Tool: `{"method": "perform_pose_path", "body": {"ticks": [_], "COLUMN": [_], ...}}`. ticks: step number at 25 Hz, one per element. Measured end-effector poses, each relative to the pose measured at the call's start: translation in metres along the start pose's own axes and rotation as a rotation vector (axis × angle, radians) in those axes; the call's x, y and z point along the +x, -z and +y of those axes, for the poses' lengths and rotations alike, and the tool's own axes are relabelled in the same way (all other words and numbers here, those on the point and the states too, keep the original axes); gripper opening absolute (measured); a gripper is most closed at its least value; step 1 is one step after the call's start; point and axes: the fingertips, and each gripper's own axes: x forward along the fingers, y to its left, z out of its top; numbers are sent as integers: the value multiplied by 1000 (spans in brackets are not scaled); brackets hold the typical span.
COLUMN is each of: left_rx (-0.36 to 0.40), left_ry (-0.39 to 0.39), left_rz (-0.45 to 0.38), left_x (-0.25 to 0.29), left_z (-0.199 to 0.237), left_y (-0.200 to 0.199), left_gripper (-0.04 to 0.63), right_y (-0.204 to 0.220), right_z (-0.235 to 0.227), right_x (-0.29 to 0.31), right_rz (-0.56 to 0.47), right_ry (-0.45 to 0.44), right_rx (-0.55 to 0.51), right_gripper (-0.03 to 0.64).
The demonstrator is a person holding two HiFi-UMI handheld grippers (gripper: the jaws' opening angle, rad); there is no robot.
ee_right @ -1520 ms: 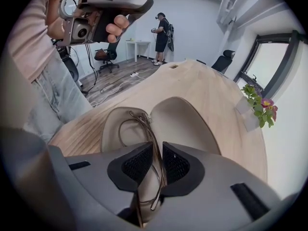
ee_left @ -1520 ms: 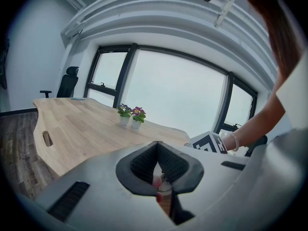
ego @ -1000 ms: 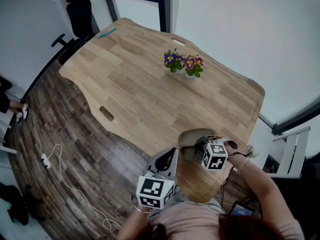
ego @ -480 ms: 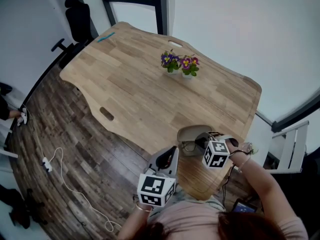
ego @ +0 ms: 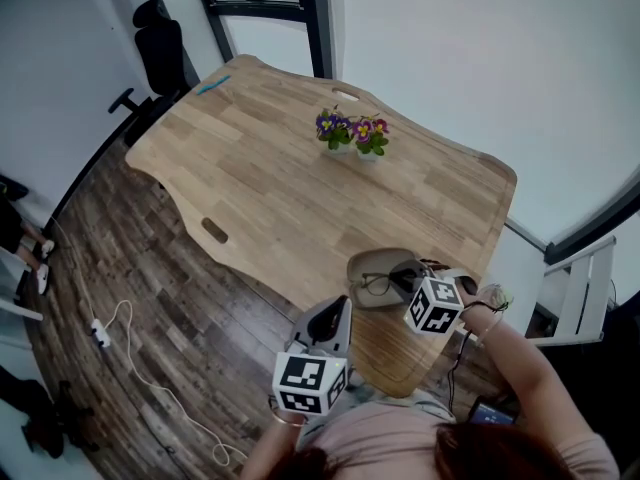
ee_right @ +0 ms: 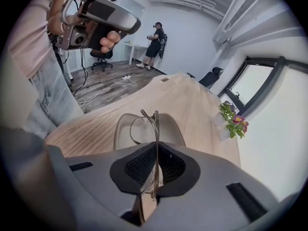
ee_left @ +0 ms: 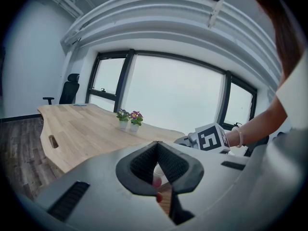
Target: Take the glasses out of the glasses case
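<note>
An open beige glasses case [ego: 365, 268] lies near the front edge of the wooden table [ego: 260, 178]. Thin metal-framed glasses [ego: 376, 286] are over its open shell. My right gripper [ego: 402, 286] is shut on them from the right. In the right gripper view the glasses [ee_right: 144, 121] stand on edge between the jaws of the right gripper [ee_right: 155, 153], sticking out above the case [ee_right: 171, 126]. My left gripper [ego: 338, 316] hangs off the table's front edge, left of the case. In its own view the left gripper [ee_left: 157, 150] is shut with nothing in it.
Two small pots of purple flowers [ego: 350, 133] stand mid-table. A blue pen [ego: 213, 85] lies at the far left corner. A black office chair [ego: 160, 33] and a white cable [ego: 130, 348] are on the floor to the left. A person [ee_right: 156, 41] stands far off.
The glasses now show more plainly over the left part of the case, with the right gripper still shut on them. The left gripper has kept its place.
</note>
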Motion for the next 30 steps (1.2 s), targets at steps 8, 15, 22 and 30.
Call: {"method": "perform_pose_path", "body": {"ticks": [8, 15, 22, 30], "left_rx": [22, 34, 38, 36], "left_ry": [-20, -53, -94, -138], "left_rz": [-8, -37, -64, -93], "left_x": [-9, -13, -21, -31], "left_z": [-23, -39, -52, -63], "left_y": [-3, -12, -18, -26], "left_gripper": [0, 2, 2, 2], "right_y": [-4, -4, -4, -6], "right_z": [-7, -9, -11, -12], "right_x": [-26, -48, -76, -105], "right_rz": [-82, -135, -213, -319], "right_ry": [37, 75, 133, 168], "right_rx": [62, 125, 210, 293], "right_gripper": [12, 12, 12, 12]}}
